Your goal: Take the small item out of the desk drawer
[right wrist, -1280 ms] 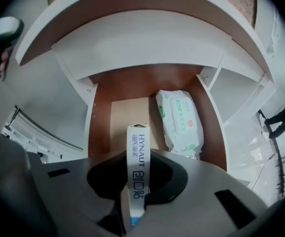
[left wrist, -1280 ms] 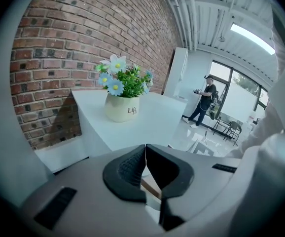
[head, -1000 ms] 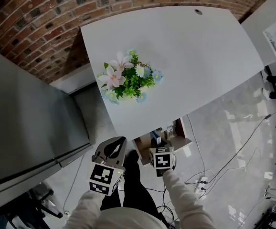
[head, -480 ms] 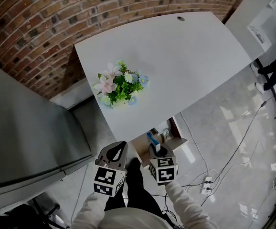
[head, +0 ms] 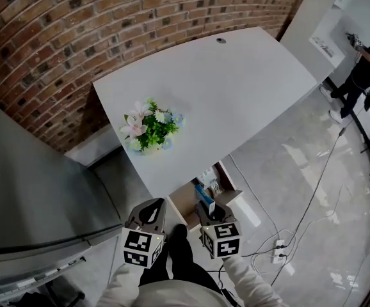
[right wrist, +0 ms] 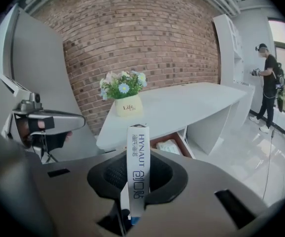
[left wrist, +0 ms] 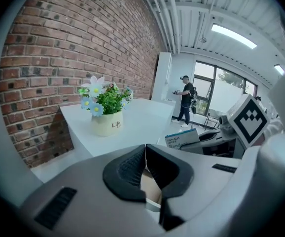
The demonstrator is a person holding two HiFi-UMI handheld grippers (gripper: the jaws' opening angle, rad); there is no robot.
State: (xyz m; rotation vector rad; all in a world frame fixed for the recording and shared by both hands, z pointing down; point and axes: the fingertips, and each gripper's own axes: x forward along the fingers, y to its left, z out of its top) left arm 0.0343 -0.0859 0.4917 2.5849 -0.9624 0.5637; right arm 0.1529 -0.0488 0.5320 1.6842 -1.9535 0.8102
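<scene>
A small white-and-blue box point(right wrist: 137, 174) printed "HYNAUT" stands upright between the pads of my right gripper point(right wrist: 138, 181), which is shut on it. In the head view the box point(head: 203, 196) hangs above the open desk drawer point(head: 186, 199), under the front edge of the white desk point(head: 236, 88). Some packets still lie in the drawer point(right wrist: 169, 145). My left gripper point(head: 152, 205) is beside it on the left, away from the drawer. Its pads point(left wrist: 132, 166) meet with nothing between them. The box point(left wrist: 182, 139) also shows in the left gripper view.
A pot of flowers point(head: 149, 128) stands on the desk near its left front corner. A grey cabinet point(head: 31, 190) fills the left side and a brick wall point(head: 108, 24) lies behind. Cables and a power strip point(head: 278, 252) lie on the floor. A person point(head: 364, 53) stands far right.
My right gripper has risen from the drawer with the box in its jaws. The left gripper has lifted a little. The head view has shifted, so the desk sits further left.
</scene>
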